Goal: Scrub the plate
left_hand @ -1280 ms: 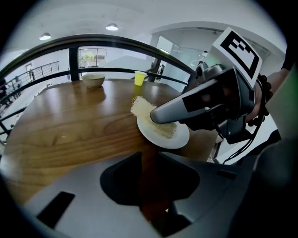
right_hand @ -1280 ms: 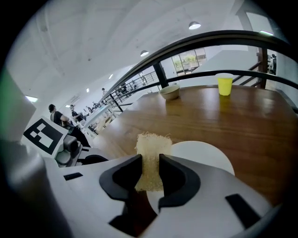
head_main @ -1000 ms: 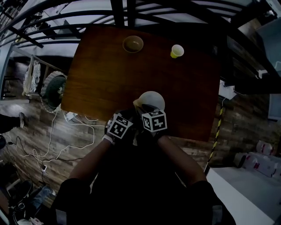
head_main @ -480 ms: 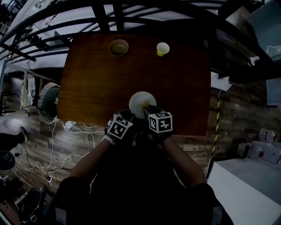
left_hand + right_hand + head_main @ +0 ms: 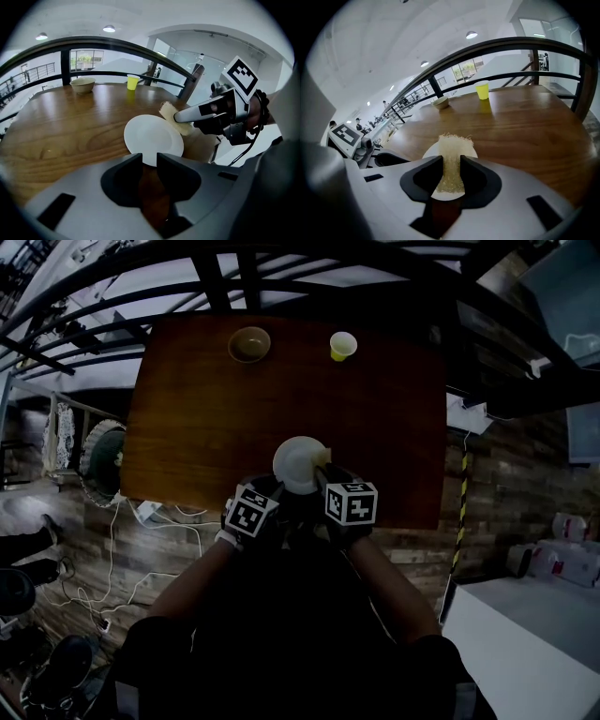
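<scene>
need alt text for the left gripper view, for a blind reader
The left gripper grips the near rim of a white plate, while the right gripper holds a tan scrub pad at the plate's far right edge. Behind them, a wooden table carries a bowl and a yellow cup at its far side.

Large open indoor hall, office or lab in character

A wooden table (image 5: 234, 418) is set beside a black metal railing (image 5: 117, 44). Round lights (image 5: 108, 29) are recessed in a white ceiling, glass partitions (image 5: 185, 58) are seen beyond, and loose white cables (image 5: 178, 521) are strewn over a wood-plank floor (image 5: 80, 526).
</scene>
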`<state>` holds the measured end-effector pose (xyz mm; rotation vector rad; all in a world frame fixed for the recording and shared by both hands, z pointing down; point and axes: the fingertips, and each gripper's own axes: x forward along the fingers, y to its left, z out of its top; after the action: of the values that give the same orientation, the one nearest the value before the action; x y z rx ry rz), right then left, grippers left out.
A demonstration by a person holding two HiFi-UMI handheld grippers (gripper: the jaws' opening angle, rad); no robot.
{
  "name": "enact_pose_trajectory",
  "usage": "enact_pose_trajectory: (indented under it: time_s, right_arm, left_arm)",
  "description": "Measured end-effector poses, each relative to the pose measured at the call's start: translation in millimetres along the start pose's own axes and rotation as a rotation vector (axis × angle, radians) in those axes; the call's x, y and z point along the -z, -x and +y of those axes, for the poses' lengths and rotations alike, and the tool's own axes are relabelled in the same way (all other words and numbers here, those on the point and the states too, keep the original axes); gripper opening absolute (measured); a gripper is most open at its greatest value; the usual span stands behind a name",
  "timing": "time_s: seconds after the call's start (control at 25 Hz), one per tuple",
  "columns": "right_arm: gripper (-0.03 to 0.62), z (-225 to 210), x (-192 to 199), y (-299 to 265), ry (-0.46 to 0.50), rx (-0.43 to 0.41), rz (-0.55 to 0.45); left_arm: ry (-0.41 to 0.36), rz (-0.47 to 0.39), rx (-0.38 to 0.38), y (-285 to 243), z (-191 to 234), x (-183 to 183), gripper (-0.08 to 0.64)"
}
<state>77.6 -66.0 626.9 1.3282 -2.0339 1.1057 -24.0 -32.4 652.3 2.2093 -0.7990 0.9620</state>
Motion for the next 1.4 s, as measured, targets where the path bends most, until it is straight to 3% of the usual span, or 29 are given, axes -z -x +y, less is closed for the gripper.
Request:
enact_pose_trajectory:
  time_s: [0.32,0.48,0.72,1.12,1.4]
  right_arm:
    - [0.127,81.5,17.8,-25.4,0.11,-0.17,0.082]
    - [0.127,102.3,33.0,-38.0,0.159,-0.211,0.126]
    - [0.127,85.8,40.0,-34.8,0.138,-0.176,0.132]
    - [0.127,16.4,30.7,-3.9,-0.014,-0.044,0.052]
    - [0.127,-10.5,22.3,15.2,-0.082,0.012,0.005]
  left_arm:
    - [0.065,-0.03,-0.042,20.6,16.0,8.4,0.104]
    - [0.092,-0.042,-0.049,29.5,23.9,12.1,0.104]
    - [0.088,-0.03,-0.032,23.8,27.1,13.2,0.104]
    - [0.007,-0.001,0.044,-2.0,1.3,-9.0,0.104]
    - [0.018,0.004,0.046,-2.3,-3.5,-7.2,0.104]
